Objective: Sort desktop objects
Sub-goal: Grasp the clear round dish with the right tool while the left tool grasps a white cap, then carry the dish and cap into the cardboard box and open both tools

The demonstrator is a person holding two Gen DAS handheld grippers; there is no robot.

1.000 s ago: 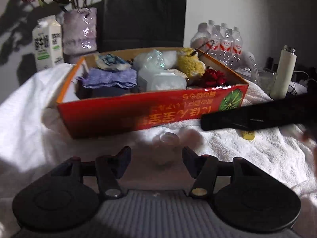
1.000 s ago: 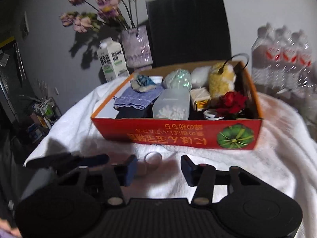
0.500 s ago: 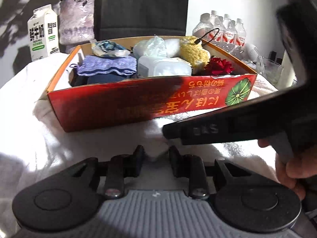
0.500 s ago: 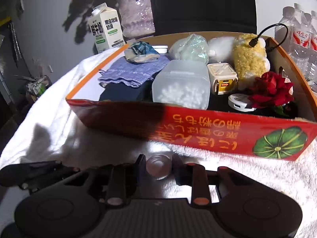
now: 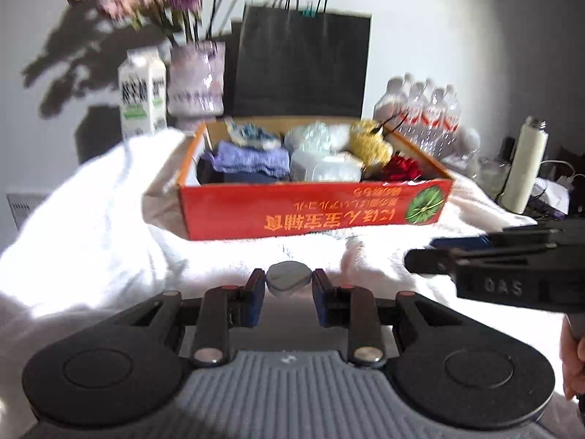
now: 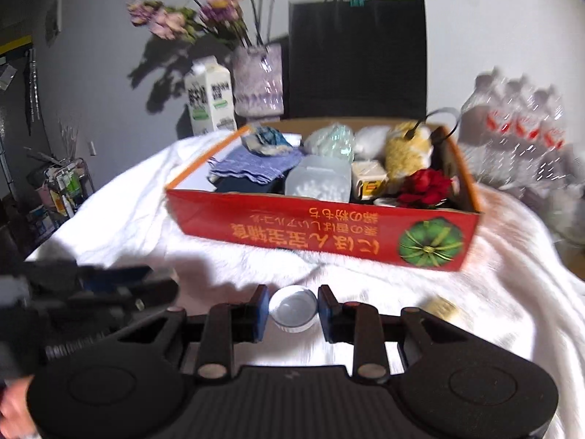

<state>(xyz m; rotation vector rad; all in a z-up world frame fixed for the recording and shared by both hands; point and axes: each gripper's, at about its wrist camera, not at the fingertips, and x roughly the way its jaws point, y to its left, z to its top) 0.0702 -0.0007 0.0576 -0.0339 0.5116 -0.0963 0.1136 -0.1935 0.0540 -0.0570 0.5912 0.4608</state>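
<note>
My left gripper (image 5: 289,287) is shut on a small clear round jar body (image 5: 289,280) and holds it above the white towel. My right gripper (image 6: 293,309) is shut on a small white round lid (image 6: 293,308), open side up, also held above the towel. The red cardboard box (image 5: 314,208) stands beyond both, holding a purple cloth (image 5: 252,161), a clear plastic case (image 6: 317,182), a yellow plush (image 6: 407,153) and a red rose (image 6: 424,184). The right gripper shows at the right of the left wrist view (image 5: 431,259). The left gripper shows at the left of the right wrist view (image 6: 161,285).
A milk carton (image 5: 142,98), a flower vase (image 5: 195,80) and a black paper bag (image 5: 299,69) stand behind the box. Packed water bottles (image 6: 523,135) and a white flask (image 5: 524,168) are at the right. A small yellow object (image 6: 442,308) lies on the towel (image 5: 91,226).
Both grippers have lifted and drawn back from the box and apart from each other. The jar seen whole earlier is now in two pieces, body in the left gripper, lid in the right.
</note>
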